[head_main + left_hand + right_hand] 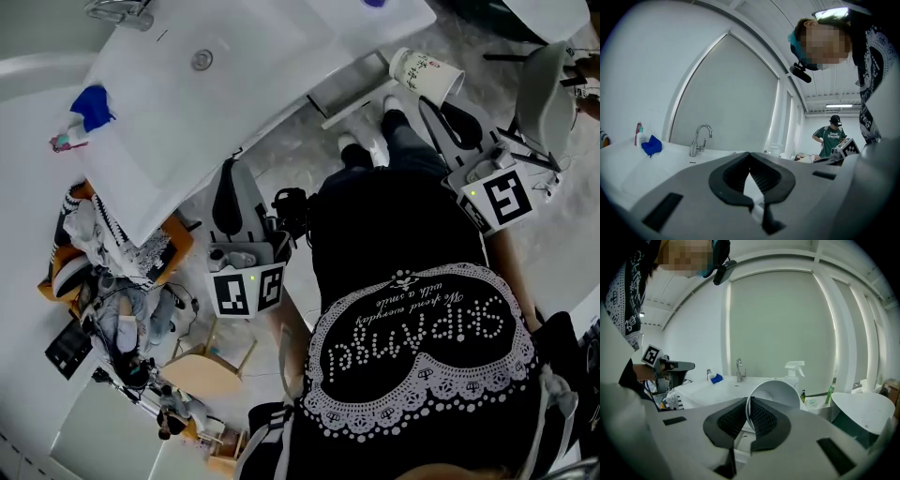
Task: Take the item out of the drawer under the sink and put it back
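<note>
- At the far left of the white worktop (141,178) lies a crumpled blue cloth (93,105), with a small tube (66,142) just beside it (its label is too small to read).
- Further along the same worktop is the sink basin (253,37), with a chrome faucet (699,138) at its back edge.
- The left claw (227,183) points towards the worktop's front edge. It is clenched and empty: the left gripper view shows its black pads meeting at the tips with nothing between them.
- The paper cup (427,75) is up in the air over the grey floor (281,141), right of the worktop's corner and near the person's white shoes (373,142).
- It is white with a rolled rim and dark script on its side (not legible), and it is tilted onto its side with its open mouth towards the claw that holds it.
- The right claw (748,404) grasps the cup by its wall, one pad inside the mouth and the other outside.
- A white spray bottle (794,372) stands behind the cup in the right gripper view.
</note>
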Available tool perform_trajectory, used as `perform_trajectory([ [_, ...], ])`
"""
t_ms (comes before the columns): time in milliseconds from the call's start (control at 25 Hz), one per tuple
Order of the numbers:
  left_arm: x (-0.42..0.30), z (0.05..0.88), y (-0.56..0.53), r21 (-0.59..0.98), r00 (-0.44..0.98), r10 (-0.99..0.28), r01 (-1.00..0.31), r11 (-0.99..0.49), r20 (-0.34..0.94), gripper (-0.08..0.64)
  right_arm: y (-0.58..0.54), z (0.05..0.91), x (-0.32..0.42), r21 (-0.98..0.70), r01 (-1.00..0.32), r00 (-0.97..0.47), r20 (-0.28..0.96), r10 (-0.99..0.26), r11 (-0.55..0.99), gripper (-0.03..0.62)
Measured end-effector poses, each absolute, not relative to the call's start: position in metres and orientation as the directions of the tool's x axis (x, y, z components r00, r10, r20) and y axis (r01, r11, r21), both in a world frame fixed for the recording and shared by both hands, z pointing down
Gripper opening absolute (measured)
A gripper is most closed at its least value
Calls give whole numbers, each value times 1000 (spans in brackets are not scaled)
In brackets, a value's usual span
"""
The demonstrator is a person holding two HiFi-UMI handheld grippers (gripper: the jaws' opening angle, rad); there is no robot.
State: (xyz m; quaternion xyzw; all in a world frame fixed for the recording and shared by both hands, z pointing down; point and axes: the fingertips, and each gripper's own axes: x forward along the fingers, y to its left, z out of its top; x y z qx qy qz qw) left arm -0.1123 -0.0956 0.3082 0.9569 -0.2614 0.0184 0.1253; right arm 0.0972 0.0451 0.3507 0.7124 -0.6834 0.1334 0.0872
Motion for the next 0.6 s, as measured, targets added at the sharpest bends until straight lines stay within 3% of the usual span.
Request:
perform_trajectory([
  [600, -145, 304, -82, 237, 811, -576, -582, -778, 102, 5, 45, 357, 66, -83, -995, -81, 316, -945, 57, 26],
])
